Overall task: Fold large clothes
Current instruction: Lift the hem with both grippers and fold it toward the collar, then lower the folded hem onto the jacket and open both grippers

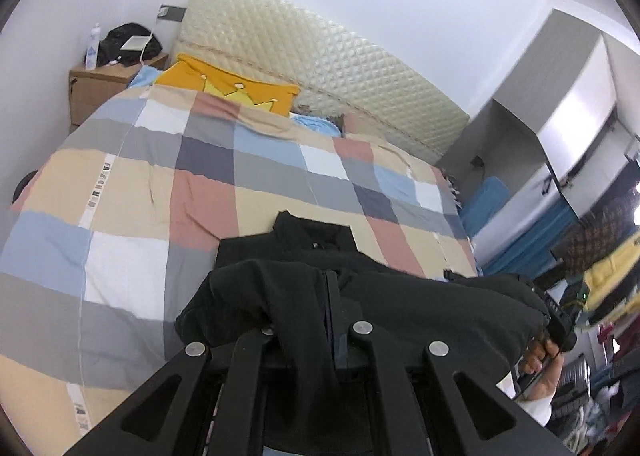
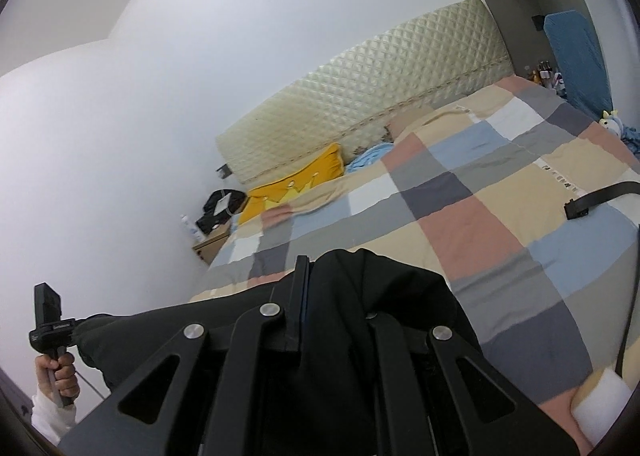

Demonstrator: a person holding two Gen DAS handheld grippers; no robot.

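Observation:
A large black garment (image 1: 400, 296) is held up over the checked bedcover (image 1: 160, 191), its collar end still lying on the bed. My left gripper (image 1: 330, 296) is shut on one edge of the black garment, cloth draped over its fingers. The other gripper (image 1: 560, 324) shows at the right of the left wrist view, a hand around its handle. In the right wrist view my right gripper (image 2: 300, 296) is shut on the black garment (image 2: 380, 296) too, and the left gripper (image 2: 52, 328) shows at lower left. The cloth stretches between the two.
A quilted cream headboard (image 1: 320, 67) and a yellow cushion (image 1: 228, 85) lie at the bed's far end. A wooden bedside table (image 1: 104, 87) with a bottle and black bag stands left. A black strap (image 2: 600, 197) lies on the checked bedcover (image 2: 500, 183). Clutter and hanging clothes (image 1: 608, 288) fill the right side.

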